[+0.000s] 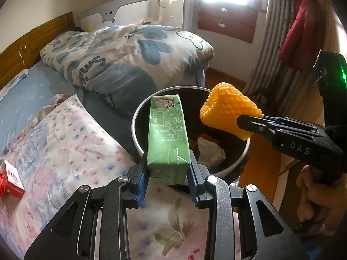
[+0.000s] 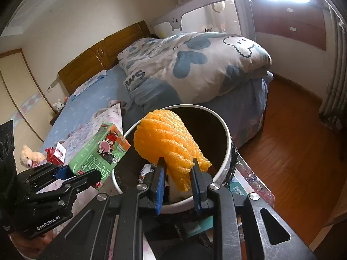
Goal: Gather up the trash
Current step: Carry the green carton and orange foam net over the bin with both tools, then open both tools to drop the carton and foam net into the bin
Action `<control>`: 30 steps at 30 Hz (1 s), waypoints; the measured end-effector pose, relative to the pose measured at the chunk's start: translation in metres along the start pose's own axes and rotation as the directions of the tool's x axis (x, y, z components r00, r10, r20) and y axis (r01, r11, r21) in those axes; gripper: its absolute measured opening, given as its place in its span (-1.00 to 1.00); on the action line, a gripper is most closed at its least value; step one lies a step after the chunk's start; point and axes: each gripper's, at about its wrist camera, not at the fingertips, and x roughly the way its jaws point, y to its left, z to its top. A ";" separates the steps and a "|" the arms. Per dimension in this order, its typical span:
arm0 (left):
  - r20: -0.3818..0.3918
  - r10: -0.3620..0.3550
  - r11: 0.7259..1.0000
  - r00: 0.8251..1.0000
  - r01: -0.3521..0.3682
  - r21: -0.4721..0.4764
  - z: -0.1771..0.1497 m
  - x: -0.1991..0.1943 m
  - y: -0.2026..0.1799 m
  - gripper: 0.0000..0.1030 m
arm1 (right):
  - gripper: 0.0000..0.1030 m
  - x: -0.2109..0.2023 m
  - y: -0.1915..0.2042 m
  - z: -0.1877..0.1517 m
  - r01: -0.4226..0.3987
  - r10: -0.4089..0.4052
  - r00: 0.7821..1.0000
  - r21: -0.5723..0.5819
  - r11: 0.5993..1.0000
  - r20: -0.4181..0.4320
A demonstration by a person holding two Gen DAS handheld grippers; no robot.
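Bedding fills the left of both views, and on the floral quilt (image 1: pixel 65 134) at far left we see a small red box (image 1: pixel 12 179). Our left gripper (image 1: pixel 168 179), low centre in its own view, is clamped on a green drink carton (image 1: pixel 168 134) held over the near rim of the white trash bin (image 1: pixel 135 134). Further right, our right gripper (image 2: pixel 177 173) pinches an orange foam fruit net (image 2: pixel 167 140) above the bin's dark opening.
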 end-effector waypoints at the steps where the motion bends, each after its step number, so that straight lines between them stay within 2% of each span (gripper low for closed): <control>1: -0.001 0.002 1.000 1.000 -0.002 0.000 0.001 0.001 -0.001 -0.41 | -0.58 0.001 -0.001 0.001 -0.001 0.001 1.000 0.001 1.000 -0.003; 25: -0.024 -0.002 1.000 1.000 0.001 -0.013 0.011 0.019 0.004 -0.41 | -0.57 0.021 -0.002 0.011 0.023 -0.024 0.999 -0.013 1.000 -0.044; 30: -0.029 -0.007 1.000 1.000 0.006 -0.020 0.011 0.020 0.005 -0.40 | -0.49 0.025 -0.002 0.013 0.026 -0.027 0.998 -0.012 1.000 -0.052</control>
